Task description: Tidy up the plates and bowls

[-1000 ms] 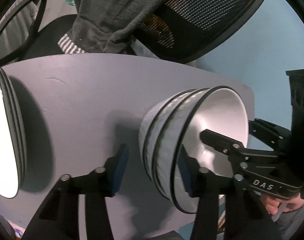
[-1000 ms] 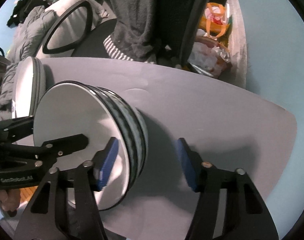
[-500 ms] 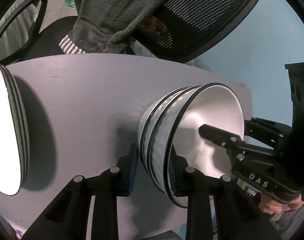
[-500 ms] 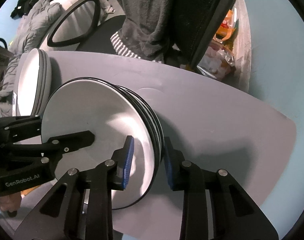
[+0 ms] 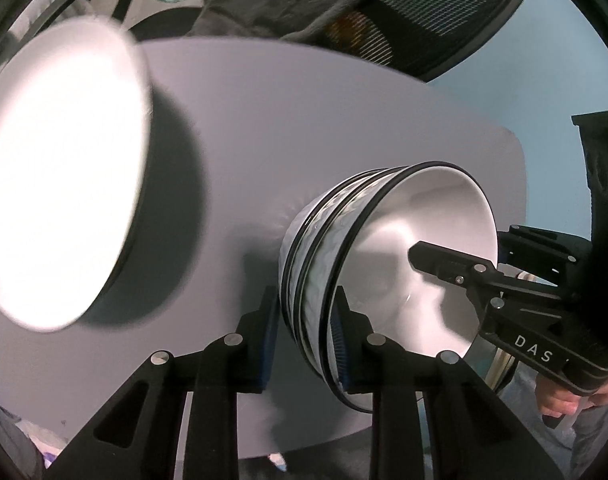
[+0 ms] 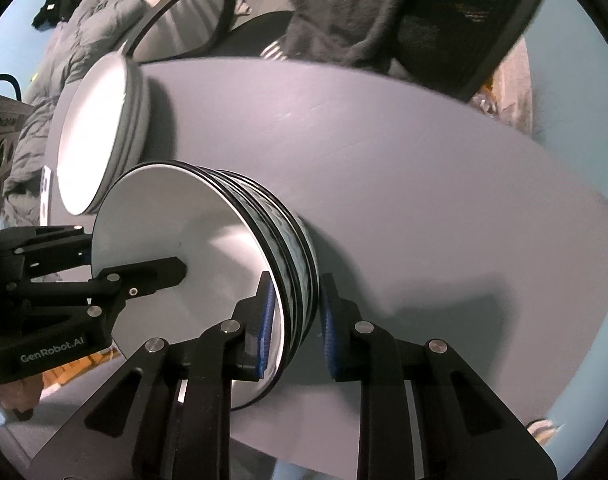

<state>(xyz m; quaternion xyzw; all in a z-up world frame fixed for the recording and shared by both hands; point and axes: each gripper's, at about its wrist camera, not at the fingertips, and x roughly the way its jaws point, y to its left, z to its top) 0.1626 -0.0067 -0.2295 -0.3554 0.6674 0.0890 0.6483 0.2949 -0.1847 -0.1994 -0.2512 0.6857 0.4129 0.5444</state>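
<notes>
A stack of white bowls with black rims (image 5: 388,256) is held between both grippers over the grey round table (image 5: 304,128). My left gripper (image 5: 306,340) is shut on the stack's rim, one finger inside, one outside. My right gripper (image 6: 298,320) is shut on the opposite rim of the same bowl stack (image 6: 208,264). A stack of white plates (image 5: 60,168) sits on the table to the left, also in the right wrist view (image 6: 100,132). Each gripper shows in the other's view.
An office chair with a grey garment (image 5: 384,4) draped over it stands behind the table. A second chair with a grey jacket (image 6: 88,36) stands at the far left. The table's front edge (image 6: 344,452) is close to the grippers.
Both grippers closed onto the bowl stack's rims. The stack has moved left, toward the plates, which now look larger and nearer in the left wrist view.
</notes>
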